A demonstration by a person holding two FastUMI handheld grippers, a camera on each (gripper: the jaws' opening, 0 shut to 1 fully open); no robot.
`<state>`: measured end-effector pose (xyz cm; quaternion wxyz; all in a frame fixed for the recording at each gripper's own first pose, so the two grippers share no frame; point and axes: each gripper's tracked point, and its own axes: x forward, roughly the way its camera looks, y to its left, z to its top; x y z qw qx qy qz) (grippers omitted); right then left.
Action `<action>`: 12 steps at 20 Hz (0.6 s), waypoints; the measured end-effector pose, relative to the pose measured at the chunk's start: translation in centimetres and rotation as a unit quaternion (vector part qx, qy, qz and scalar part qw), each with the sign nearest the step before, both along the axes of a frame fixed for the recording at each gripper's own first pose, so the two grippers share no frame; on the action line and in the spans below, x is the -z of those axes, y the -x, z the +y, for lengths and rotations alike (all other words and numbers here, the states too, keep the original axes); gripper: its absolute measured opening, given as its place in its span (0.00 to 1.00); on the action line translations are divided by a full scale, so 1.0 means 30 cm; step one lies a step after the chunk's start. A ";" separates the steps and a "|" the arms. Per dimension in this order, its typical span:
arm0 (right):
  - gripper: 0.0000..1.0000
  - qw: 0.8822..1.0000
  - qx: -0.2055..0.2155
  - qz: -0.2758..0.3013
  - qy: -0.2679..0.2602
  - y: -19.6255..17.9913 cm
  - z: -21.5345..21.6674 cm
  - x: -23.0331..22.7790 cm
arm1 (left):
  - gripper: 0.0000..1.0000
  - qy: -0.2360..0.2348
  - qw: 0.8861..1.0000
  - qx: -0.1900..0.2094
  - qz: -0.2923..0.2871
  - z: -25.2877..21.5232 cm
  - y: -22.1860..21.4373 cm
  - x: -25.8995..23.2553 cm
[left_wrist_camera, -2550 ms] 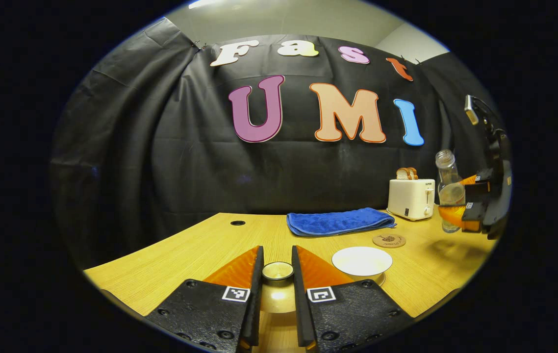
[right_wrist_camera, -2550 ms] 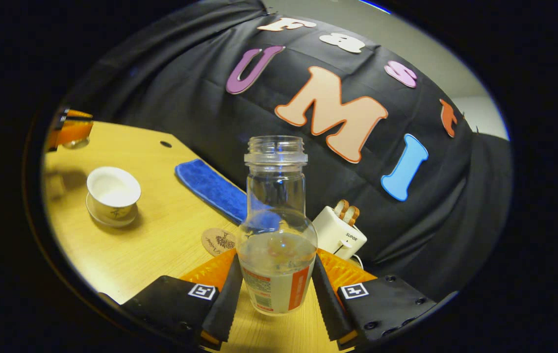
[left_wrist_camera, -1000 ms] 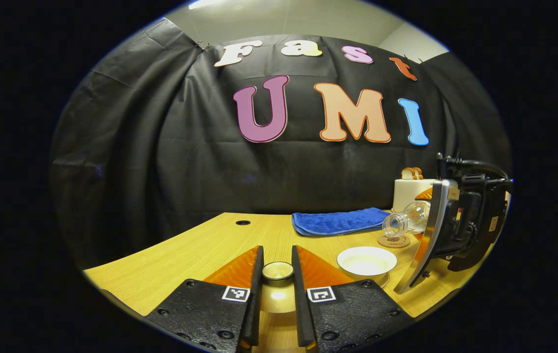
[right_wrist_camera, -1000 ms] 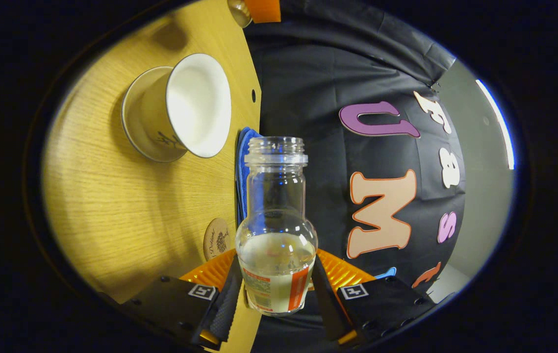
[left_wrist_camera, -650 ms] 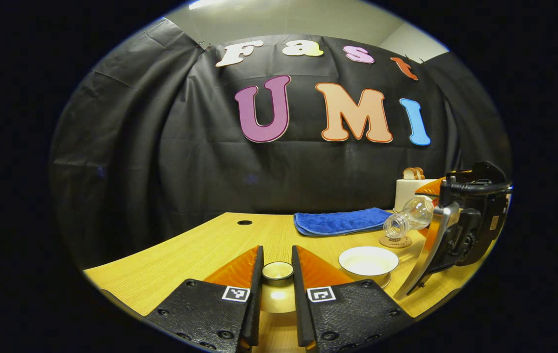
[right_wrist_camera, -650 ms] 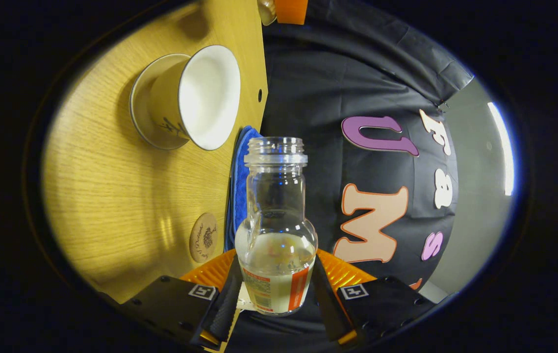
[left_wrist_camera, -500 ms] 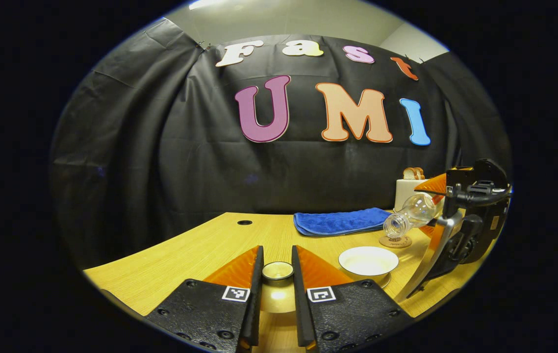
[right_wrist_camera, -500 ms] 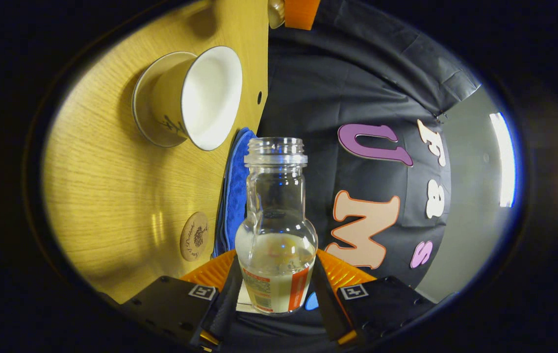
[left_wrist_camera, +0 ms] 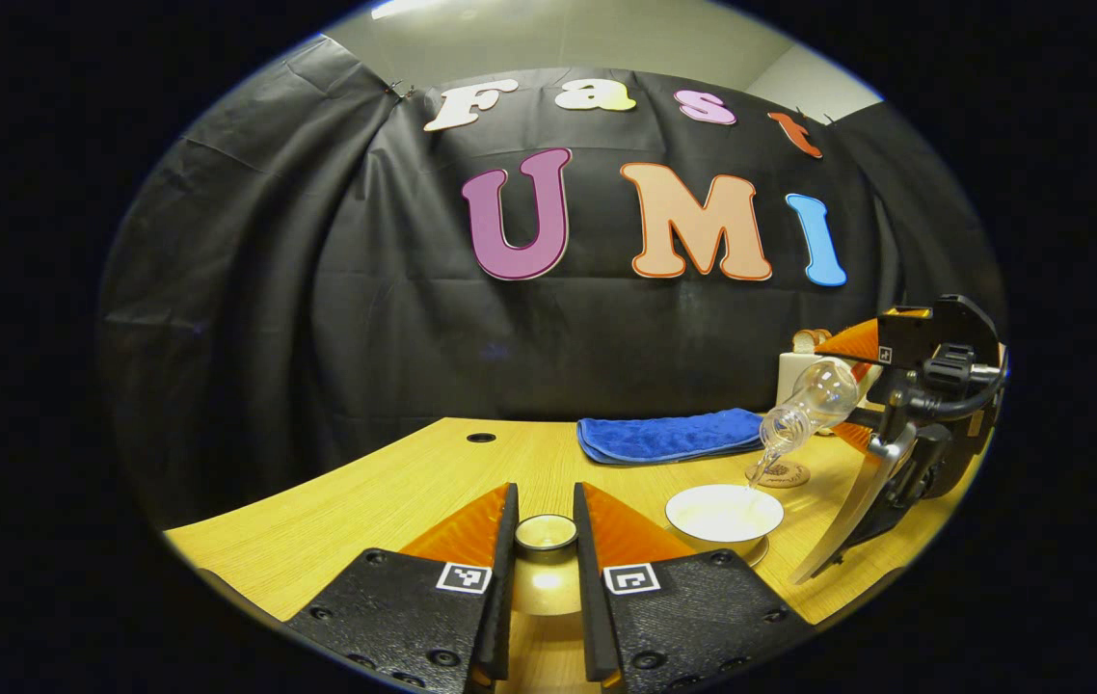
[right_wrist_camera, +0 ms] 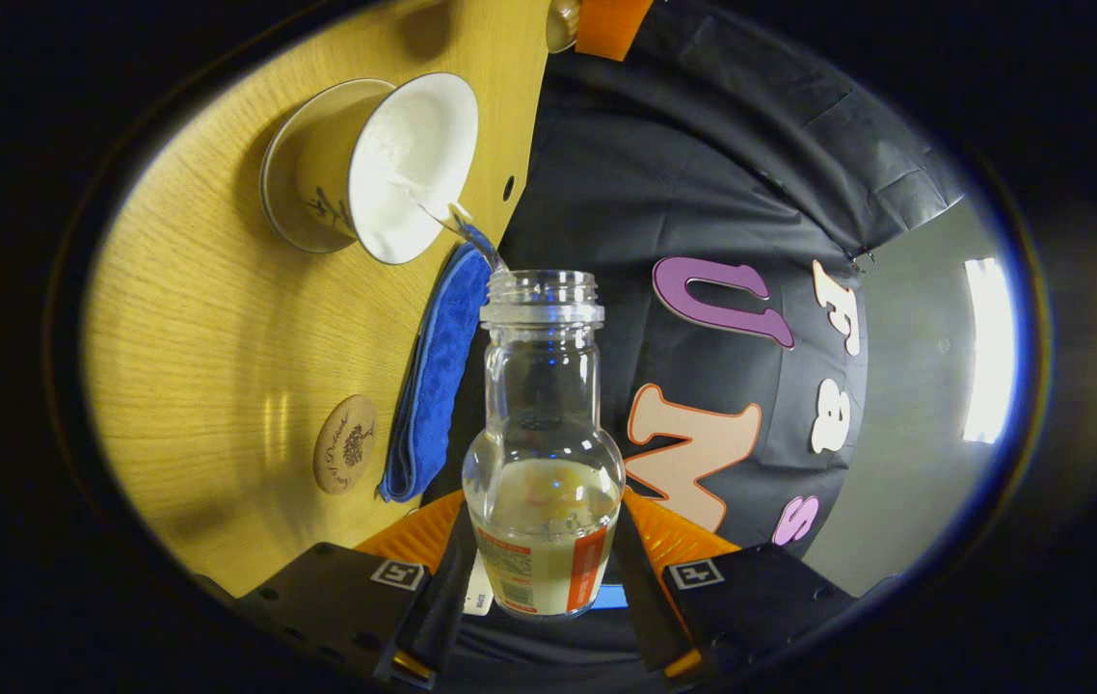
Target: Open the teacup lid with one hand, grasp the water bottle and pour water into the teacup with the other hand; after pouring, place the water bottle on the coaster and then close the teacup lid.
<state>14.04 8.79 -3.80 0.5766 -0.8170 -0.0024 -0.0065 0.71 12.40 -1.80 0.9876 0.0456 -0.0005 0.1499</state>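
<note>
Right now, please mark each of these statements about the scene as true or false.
1. Water runs from the bottle into the teacup. True.
2. The bottle stands on the coaster. False: the right gripper holds it tilted over the teacup.
3. The left gripper holds the lid. True.
4. The lid covers the teacup. False: the teacup is open.
5. The blue cloth lies behind the teacup. True.
</note>
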 end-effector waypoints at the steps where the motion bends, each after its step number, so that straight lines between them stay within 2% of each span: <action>1: 0.76 1.000 -0.004 -0.005 0.002 -0.003 0.002 -0.005 | 0.28 0.000 1.000 0.000 0.000 -0.003 0.002 0.000; 12: 0.77 0.996 -0.049 -0.039 0.061 -0.006 0.040 -0.044 | 0.28 0.000 1.000 0.000 0.000 -0.002 0.006 0.002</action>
